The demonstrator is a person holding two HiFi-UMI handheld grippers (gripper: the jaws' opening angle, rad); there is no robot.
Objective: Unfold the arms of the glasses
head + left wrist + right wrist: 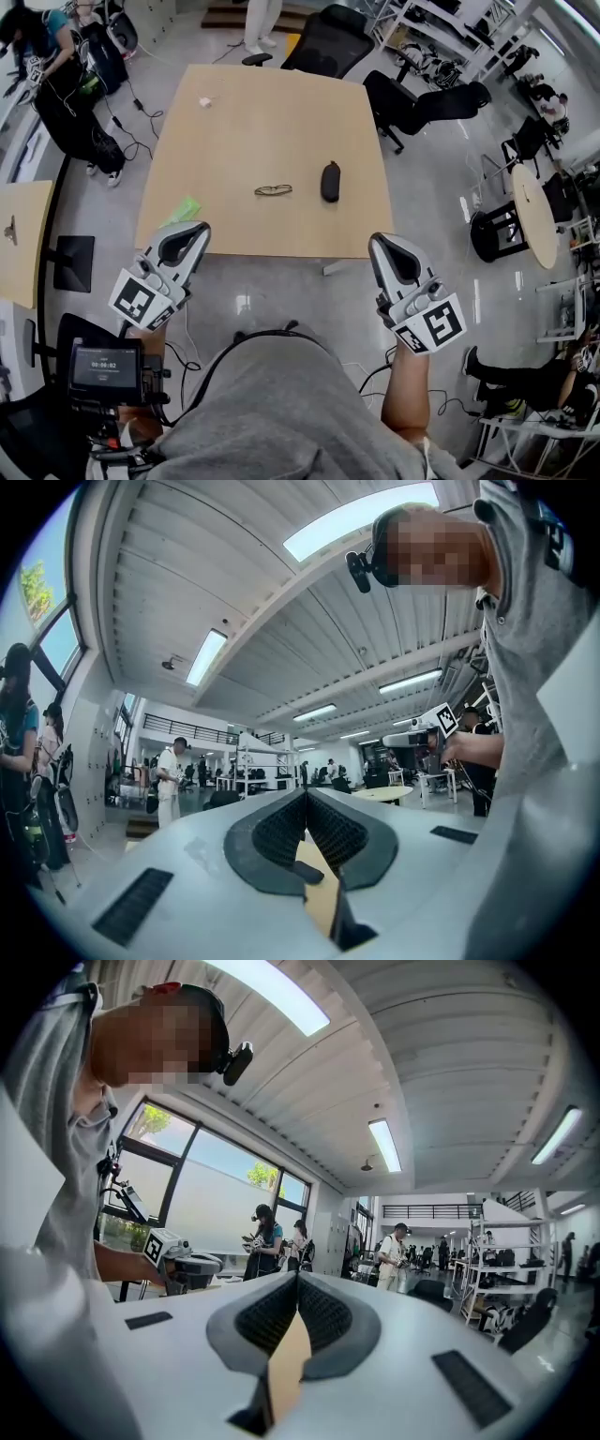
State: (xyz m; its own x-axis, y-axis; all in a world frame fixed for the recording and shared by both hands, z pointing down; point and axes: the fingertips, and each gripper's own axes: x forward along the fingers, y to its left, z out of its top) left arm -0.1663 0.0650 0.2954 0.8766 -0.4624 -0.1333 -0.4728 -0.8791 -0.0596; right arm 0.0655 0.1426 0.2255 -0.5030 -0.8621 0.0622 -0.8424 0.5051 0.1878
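Observation:
Folded glasses (273,190) lie near the middle of the wooden table (234,131), with a dark glasses case (330,181) just to their right. My left gripper (197,230) hovers at the table's near left edge, jaws shut and empty. At the near right edge my right gripper (378,242) is also shut with nothing in it. Both are well short of the glasses. In the left gripper view the pads (305,803) meet, with the table top showing below them. The right gripper view shows its pads (296,1286) closed the same way.
A green scrap (185,208) lies at the table's near left edge and a small white bit (204,102) at the far left. Black office chairs (328,42) stand behind and right of the table. People stand around the room. A round table (534,214) is at the right.

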